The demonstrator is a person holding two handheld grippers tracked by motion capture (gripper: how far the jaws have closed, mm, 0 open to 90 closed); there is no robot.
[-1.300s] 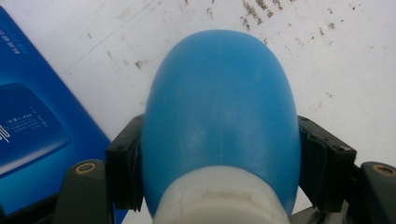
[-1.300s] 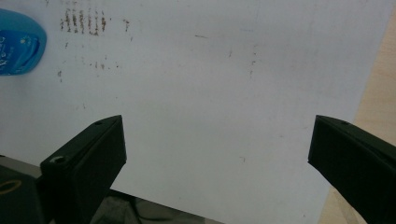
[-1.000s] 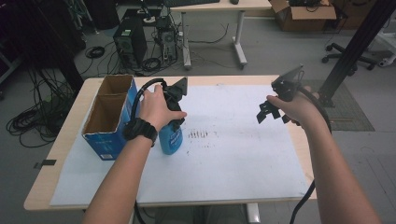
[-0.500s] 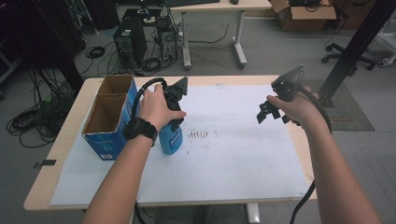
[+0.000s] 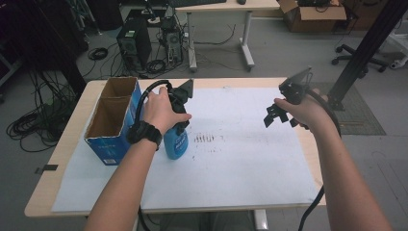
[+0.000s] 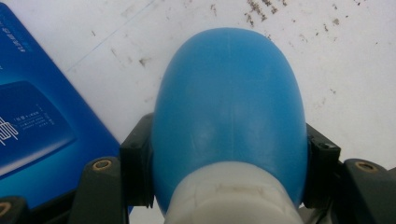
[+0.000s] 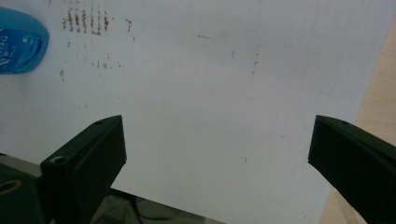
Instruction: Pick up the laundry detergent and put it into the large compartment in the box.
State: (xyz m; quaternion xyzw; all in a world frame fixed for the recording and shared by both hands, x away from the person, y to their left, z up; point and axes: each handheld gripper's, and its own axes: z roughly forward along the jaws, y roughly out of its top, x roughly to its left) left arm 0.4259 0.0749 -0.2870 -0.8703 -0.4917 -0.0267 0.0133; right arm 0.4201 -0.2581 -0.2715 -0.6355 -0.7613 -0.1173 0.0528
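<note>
A wooden desk (image 5: 57, 159) stood on a grey floor, and a white paper sheet (image 5: 240, 159) with dark smudges covered most of it. Compared with half a second before, almost nothing was different: both hands were in the same places. The left claw (image 6: 229, 154) stayed clenched on a blue bottle (image 5: 175, 144), its jaws pressing the two sides just below the white neck. The bottle was smooth, rounded, with a printed label, and stood upright on the paper just beside an open blue cardboard box (image 5: 113, 120). The right claw (image 5: 278, 115) hung released above the paper, jaws wide apart.
</note>
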